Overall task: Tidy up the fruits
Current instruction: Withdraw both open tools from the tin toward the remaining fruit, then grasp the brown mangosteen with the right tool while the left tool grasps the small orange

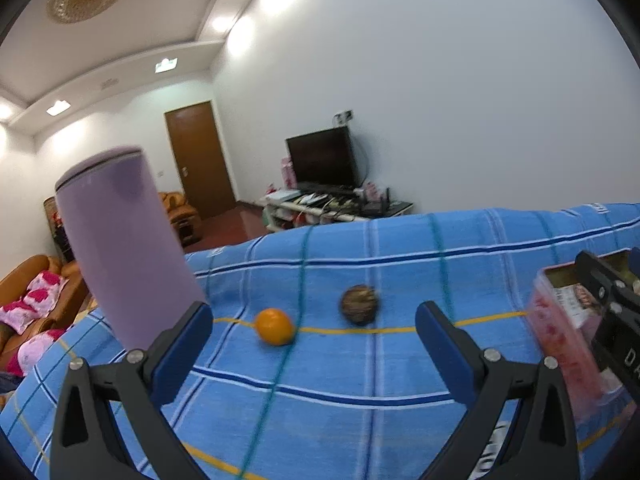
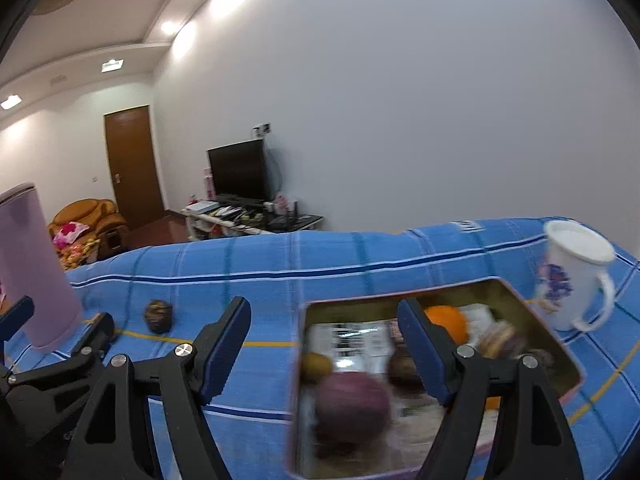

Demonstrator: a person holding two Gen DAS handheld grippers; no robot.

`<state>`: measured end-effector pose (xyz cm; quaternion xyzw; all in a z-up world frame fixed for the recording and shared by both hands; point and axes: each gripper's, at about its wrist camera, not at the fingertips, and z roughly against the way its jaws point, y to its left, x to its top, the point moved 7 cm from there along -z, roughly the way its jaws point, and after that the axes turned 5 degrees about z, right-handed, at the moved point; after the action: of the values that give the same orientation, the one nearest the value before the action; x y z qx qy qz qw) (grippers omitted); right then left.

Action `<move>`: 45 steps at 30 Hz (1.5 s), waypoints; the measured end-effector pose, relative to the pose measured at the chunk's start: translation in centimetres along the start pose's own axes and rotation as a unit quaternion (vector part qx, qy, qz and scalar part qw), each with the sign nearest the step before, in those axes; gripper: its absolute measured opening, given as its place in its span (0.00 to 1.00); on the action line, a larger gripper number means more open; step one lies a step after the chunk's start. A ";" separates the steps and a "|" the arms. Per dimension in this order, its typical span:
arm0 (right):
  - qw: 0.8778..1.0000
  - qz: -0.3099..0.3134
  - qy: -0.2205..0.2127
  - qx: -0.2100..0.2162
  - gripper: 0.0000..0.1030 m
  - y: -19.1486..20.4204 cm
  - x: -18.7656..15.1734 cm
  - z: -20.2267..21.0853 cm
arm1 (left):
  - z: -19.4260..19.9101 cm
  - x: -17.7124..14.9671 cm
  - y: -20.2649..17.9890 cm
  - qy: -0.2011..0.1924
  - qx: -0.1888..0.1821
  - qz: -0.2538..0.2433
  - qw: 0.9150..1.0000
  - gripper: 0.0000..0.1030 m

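Blue checked cloth (image 1: 360,364): covers the whole surface, with dark blue, white and yellow lines crossing it.
Left tongs (image 1: 314,338): released, blue-padded fingers spread wide and holding nothing; they hang above the cloth, pointing toward the two loose fruits.
Orange fruit (image 1: 275,326): lies on the cloth on a yellow line, between the left fingers as seen from the left wrist, not touched by either.
Brown wrinkled fruit (image 1: 359,304): sits just to the right of the orange one, apart from it; in the right wrist view it shows at the far left, near the purple cylinder.
Purple cylinder (image 1: 124,240): tall and matte, stands on the cloth to the left of the loose fruits, beside the left tongs' left finger.
Right tongs (image 2: 324,346): released as well, fingers wide apart and empty, hovering over the near left part of the tin.
Rectangular tin (image 2: 568,364): open, pink-edged, rests on the cloth at the right; the picture is blurred there.
Tin contents: a round purple fruit (image 2: 352,404), an orange fruit at the back, a yellowish one at the left wall and some printed paper or packets; the rest is too blurred to tell.
White mug (image 2: 572,276): blue flower print, handle to the right, stands just behind the tin's far right corner.
Room behind: a dark television (image 1: 322,158) on a low stand, and a brown door (image 1: 198,158).
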<state>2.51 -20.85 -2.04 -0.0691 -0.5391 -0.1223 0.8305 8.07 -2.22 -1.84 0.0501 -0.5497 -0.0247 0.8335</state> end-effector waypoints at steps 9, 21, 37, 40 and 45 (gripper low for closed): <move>0.997 0.014 0.035 0.062 0.75 6.8 0.2 -3.5 | -3.7 0.0 5.8 0.035 0.083 0.011 0.996 1.00; 0.974 0.033 0.150 0.169 0.75 15.0 -1.4 -10.4 | -8.4 -1.1 12.6 0.106 0.132 0.077 0.983 1.00; 0.949 0.071 0.231 0.204 0.41 18.9 -3.1 -14.5 | -8.9 -1.6 13.6 0.116 0.100 0.072 0.986 1.00; 0.954 0.053 0.210 0.206 0.41 17.0 -3.0 -12.6 | -8.7 -1.6 13.1 0.114 0.082 0.076 0.987 1.00; 0.964 0.056 0.166 0.200 0.41 14.3 -2.9 -8.5 | -8.0 -1.6 11.4 0.118 0.027 0.086 0.989 0.99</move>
<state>12.82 -8.80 -7.91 0.0892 -0.4025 0.0252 0.9107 14.66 9.66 -5.15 0.0275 -0.4500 0.0683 0.8900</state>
